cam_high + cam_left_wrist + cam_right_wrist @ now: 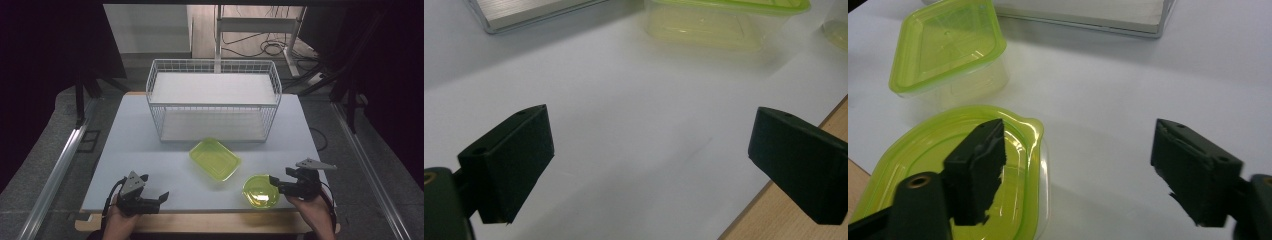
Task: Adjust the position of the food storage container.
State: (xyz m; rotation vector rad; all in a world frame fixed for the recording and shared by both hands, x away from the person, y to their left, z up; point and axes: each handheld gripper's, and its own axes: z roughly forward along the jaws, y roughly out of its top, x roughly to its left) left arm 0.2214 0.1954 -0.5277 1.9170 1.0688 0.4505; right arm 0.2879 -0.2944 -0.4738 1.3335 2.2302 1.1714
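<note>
white wire basket on table, rectangular green-lidded container

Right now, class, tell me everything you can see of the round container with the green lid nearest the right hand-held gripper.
The round container is a shallow, clear plastic tub closed by a glossy, translucent yellow-green lid with a raised rim and a small tab. It sits upright near the table's front edge, apart from the rectangular container. The right hand-held gripper, jaws open, is at its right edge; in the right gripper view one jaw overlaps the lid, contact unclear.
</note>
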